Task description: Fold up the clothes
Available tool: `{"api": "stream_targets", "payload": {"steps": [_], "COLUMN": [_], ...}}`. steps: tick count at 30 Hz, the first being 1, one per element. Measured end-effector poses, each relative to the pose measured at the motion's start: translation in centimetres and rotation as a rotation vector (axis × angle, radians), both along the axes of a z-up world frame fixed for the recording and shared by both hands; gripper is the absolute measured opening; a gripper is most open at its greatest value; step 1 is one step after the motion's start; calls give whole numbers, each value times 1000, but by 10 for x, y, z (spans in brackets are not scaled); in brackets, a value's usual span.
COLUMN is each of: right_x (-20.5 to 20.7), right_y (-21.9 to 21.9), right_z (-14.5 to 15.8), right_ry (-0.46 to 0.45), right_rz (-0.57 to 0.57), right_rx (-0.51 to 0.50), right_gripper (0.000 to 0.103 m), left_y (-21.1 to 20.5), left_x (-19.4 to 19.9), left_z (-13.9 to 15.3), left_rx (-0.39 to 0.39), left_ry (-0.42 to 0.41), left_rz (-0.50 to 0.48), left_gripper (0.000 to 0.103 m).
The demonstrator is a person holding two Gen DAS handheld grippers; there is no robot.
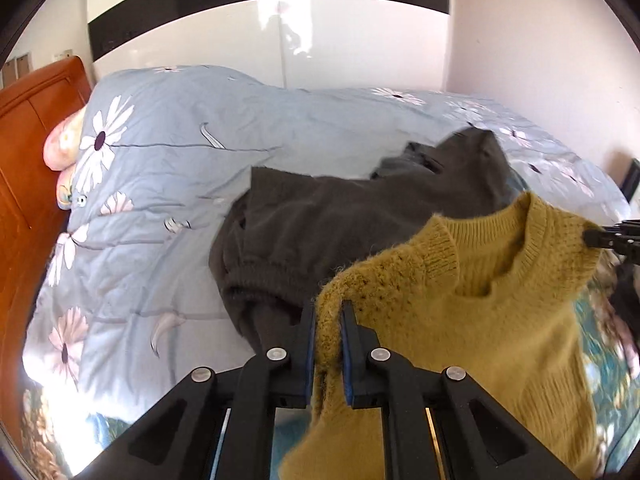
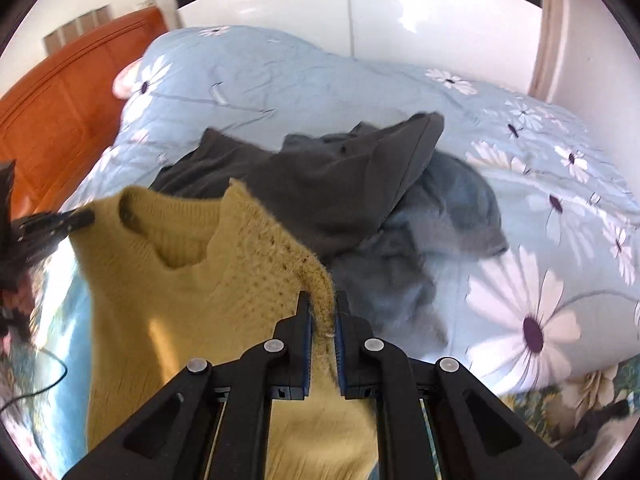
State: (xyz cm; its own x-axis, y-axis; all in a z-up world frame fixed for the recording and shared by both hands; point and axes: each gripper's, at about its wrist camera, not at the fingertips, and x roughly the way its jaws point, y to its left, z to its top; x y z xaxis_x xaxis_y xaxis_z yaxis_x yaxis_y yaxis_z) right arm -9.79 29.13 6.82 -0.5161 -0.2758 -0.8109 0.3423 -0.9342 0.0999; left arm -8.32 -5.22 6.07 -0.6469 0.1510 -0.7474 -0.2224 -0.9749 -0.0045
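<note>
1. The left gripper point(image 1: 329, 312) is closed narrow on one shoulder of the yellow sweater point(image 1: 500, 320); the fuzzy knit is pinched between its two blue pads.
2. The right gripper point(image 2: 323, 308) holds the other shoulder of the same sweater in the same way, with the jaws almost together around the wool.
3. The sweater hangs between both tongs, raised above the bed, and its round collar point(image 2: 176, 236) is open between them. In the left wrist view the tip of the right gripper shows at the far shoulder.
4. Just beyond the tongs, a pile of dark grey clothes point(image 1: 320, 220) lies on the light blue quilt point(image 1: 168, 152) with white flowers. In the right wrist view a grey-blue garment point(image 2: 452, 216) lies under and to the right of this pile.
5. Far to the left of the tongs stands an orange wooden headboard point(image 2: 60, 112), and a pink pillow point(image 1: 60, 148) touches the quilt's edge there.
</note>
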Motion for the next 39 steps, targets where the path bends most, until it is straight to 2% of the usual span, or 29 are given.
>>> {"api": "stream_targets", "payload": {"steps": [4,7,19,23,29,33,39], "right_x": [56,90,205,227,238,245,251], "right_y": [9,12,17,18,20,20,37], "right_z": [-10,-20,-70,-93,-113,-111,-94], "right_ry": [-27,-54,-215,-269,-324,-348,-368], "right_rz": [44,73,122,126,110,131,88], "right_rx": [-28,-10,27,86,128,148,64], "right_gripper": [10,10,10,10,11,15,15], "left_y": [-7,-10,-3,2,2,-2,-12], "left_x": [57,98,231,254,269,276,290], "left_z": [-9,-23,-79,-102,-131,-131,-121], "left_rx": [4,-37,39,23,34,72,127], "left_ry": [-8,-27,-151,-216,-306,-325,-355], "left_rz": [-16,-29,2,15,65,86,100], "left_gripper": [11,11,12,12,15,18,27]}}
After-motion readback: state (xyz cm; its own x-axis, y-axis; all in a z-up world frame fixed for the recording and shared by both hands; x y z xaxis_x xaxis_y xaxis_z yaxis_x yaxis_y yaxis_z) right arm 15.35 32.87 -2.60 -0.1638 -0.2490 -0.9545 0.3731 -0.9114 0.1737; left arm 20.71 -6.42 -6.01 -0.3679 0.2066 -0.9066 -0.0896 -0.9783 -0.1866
